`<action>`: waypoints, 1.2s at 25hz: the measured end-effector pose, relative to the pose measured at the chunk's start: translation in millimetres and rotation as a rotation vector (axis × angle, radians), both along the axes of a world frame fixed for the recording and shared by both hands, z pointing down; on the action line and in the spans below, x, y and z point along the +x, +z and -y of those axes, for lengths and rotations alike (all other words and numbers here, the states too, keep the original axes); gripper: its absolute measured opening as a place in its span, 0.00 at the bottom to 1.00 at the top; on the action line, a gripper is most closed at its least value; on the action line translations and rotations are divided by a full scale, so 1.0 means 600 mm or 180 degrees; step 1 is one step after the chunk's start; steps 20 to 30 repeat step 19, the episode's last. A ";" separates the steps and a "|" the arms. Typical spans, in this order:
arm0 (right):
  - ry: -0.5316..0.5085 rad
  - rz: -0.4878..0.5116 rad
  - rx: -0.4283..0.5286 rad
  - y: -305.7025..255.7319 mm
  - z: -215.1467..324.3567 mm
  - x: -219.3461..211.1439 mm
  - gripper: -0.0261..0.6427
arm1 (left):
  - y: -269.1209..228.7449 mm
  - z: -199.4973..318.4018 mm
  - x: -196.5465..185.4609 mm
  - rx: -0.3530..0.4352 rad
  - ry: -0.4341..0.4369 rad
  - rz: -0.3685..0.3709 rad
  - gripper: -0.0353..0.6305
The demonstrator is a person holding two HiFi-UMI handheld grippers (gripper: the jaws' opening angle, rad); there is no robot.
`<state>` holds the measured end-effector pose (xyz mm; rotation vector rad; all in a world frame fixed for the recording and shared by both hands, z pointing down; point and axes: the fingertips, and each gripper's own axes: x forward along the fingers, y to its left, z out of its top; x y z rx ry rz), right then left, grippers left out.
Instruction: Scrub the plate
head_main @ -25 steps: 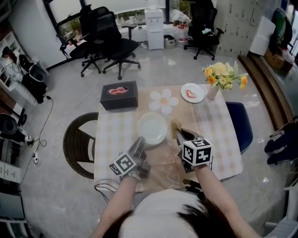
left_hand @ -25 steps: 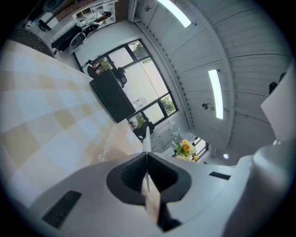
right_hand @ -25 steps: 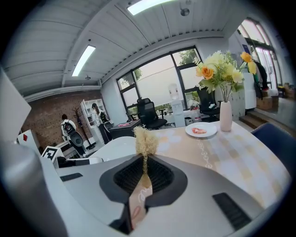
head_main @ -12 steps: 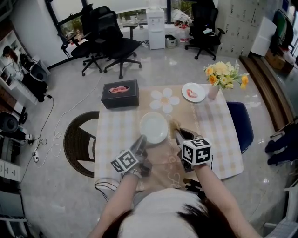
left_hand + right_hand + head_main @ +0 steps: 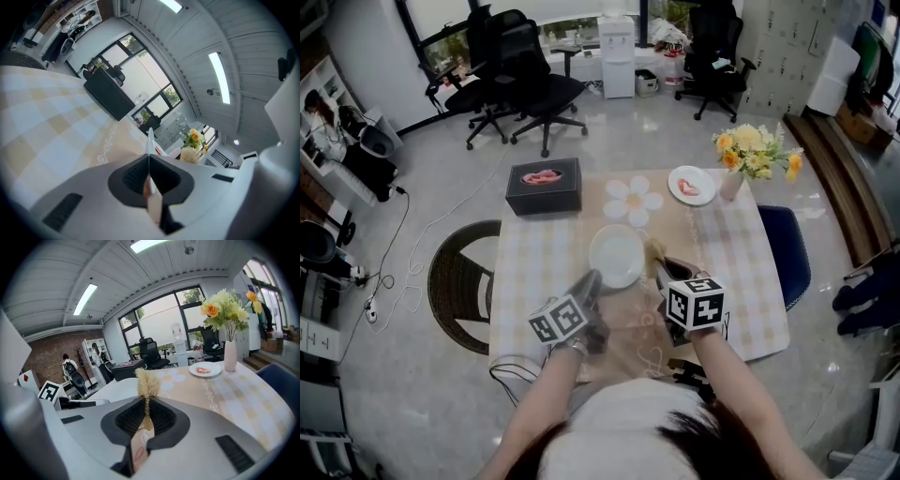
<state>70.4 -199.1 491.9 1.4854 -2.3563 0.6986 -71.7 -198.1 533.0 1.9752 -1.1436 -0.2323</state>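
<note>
Bright daylight from the windows (image 5: 164, 319) and ceiling strips (image 5: 220, 77) gives faint shadows and a sheen on the floor (image 5: 637, 131). Both gripper views bend hard and blacken at the corners; the left gripper (image 5: 149, 166) and right gripper (image 5: 146, 414) loom soft up close.

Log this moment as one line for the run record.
left gripper: shut on plate rim | right gripper: shut on scrub brush | brush tip beside plate, contact unclear
</note>
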 end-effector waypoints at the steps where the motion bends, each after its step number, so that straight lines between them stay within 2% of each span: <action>1: 0.0009 -0.0005 -0.0008 0.000 0.000 0.000 0.09 | -0.001 0.000 0.000 0.0000 0.0002 -0.0001 0.08; 30: 0.0013 0.0022 -0.0054 0.003 -0.003 -0.003 0.09 | 0.011 0.002 -0.006 -0.0032 -0.0072 0.0080 0.08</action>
